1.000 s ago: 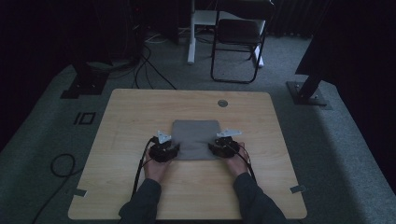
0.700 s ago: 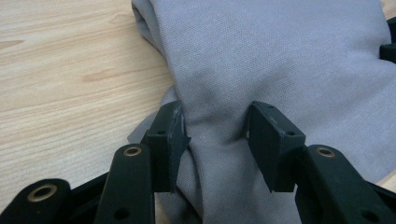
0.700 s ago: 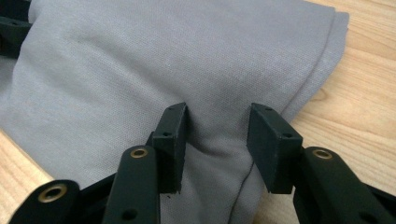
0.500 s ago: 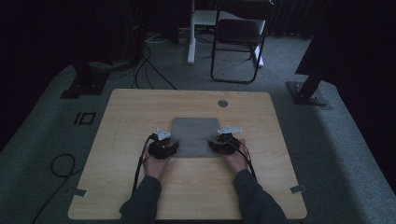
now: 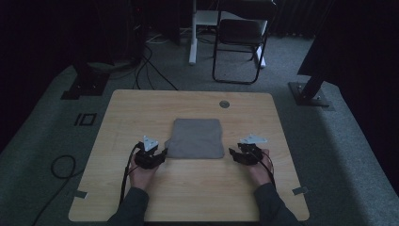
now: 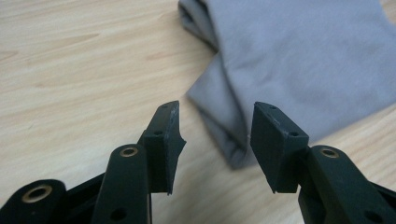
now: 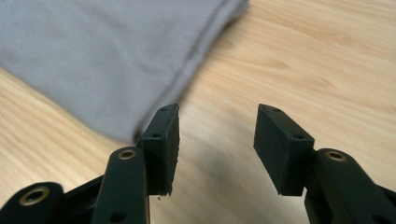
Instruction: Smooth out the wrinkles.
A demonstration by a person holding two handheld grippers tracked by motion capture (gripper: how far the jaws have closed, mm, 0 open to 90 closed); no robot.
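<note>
A folded grey cloth [image 5: 195, 137] lies flat in the middle of the wooden table [image 5: 141, 108]. My left gripper [image 5: 162, 153] sits just off the cloth's near left corner. Its jaws are open and have just been opening. In the left gripper view that corner of the cloth [image 6: 299, 60] lies just beyond the left gripper [image 6: 215, 109], and the pads do not press on it. My right gripper [image 5: 232, 153] rests to the right of the near right corner, apart from it. In the right gripper view the right gripper [image 7: 217, 112] has just been opening over bare wood, with the cloth [image 7: 93, 51] to its left.
A round grommet [image 5: 224, 104] sits near the table's far edge. Behind the table stand a folding chair [image 5: 240, 37] and a white post. Stand bases [image 5: 310, 94] and cables [image 5: 61, 165] lie on the carpet around the table.
Both grippers have drawn away from the cloth's near corners, the left one to the left and the right one to the right. The cloth has stayed flat on the table.
</note>
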